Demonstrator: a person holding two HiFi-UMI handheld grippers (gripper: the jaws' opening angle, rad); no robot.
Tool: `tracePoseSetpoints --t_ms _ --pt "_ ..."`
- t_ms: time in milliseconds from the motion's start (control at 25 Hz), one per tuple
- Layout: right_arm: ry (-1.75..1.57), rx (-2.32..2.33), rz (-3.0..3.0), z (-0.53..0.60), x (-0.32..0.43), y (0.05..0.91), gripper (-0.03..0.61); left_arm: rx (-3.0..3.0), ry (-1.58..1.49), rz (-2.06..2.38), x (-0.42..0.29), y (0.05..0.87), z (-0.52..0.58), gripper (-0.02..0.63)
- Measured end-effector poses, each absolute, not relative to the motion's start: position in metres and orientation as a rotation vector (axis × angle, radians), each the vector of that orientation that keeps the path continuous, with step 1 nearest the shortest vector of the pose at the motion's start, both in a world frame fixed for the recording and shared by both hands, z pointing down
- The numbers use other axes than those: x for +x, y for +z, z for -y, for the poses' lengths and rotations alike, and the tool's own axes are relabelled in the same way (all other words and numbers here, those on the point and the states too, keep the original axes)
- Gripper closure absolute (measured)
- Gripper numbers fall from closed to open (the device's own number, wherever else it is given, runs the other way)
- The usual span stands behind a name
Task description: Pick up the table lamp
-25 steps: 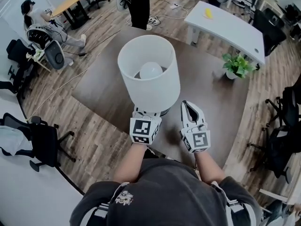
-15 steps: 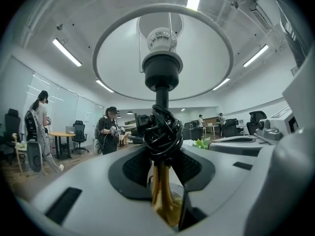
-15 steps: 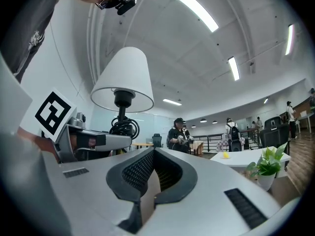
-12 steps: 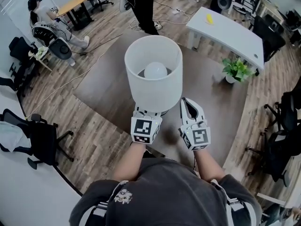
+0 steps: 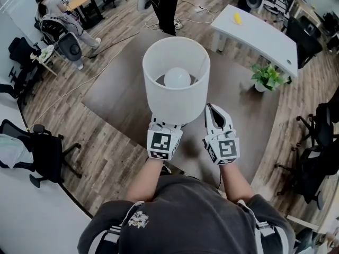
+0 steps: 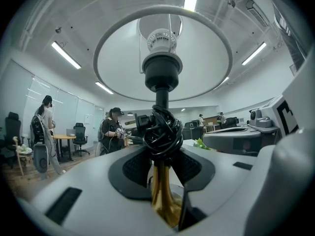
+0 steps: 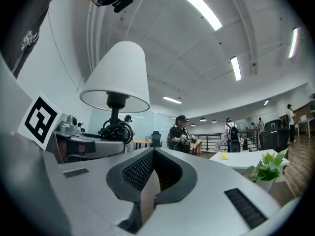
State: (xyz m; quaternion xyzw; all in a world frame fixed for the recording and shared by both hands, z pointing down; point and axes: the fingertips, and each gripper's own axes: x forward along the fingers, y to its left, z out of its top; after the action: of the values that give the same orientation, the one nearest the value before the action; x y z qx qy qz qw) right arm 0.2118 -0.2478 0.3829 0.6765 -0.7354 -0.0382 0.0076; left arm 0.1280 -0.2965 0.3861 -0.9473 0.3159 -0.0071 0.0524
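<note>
The table lamp has a white drum shade with its bulb showing from above. Its brass stem carries a bundle of coiled black cord. My left gripper is shut on that stem under the shade and holds the lamp upright above the tabletop; in the left gripper view both pads press on the stem. My right gripper hovers just right of the lamp, shut with nothing in it. The right gripper view shows the lamp at the left.
A dark brown tabletop lies below, with a small potted plant at its far right. Behind it stands a white table bearing a yellow object. Office chairs and people fill the left and back.
The right gripper has risen slightly beside the lamp. The left gripper keeps its hold on the stem, and the lamp sits a little further right in the head view.
</note>
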Motion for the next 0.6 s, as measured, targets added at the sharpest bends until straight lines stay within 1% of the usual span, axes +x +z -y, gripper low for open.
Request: tracePoseSetpoints --t_ms 600 --pt "-0.113 2.097 2.291 0.2539 0.2169 0.3899 0.554 -2.886 -0.038 -0.958 0.1351 0.3948 0.2992 0.488"
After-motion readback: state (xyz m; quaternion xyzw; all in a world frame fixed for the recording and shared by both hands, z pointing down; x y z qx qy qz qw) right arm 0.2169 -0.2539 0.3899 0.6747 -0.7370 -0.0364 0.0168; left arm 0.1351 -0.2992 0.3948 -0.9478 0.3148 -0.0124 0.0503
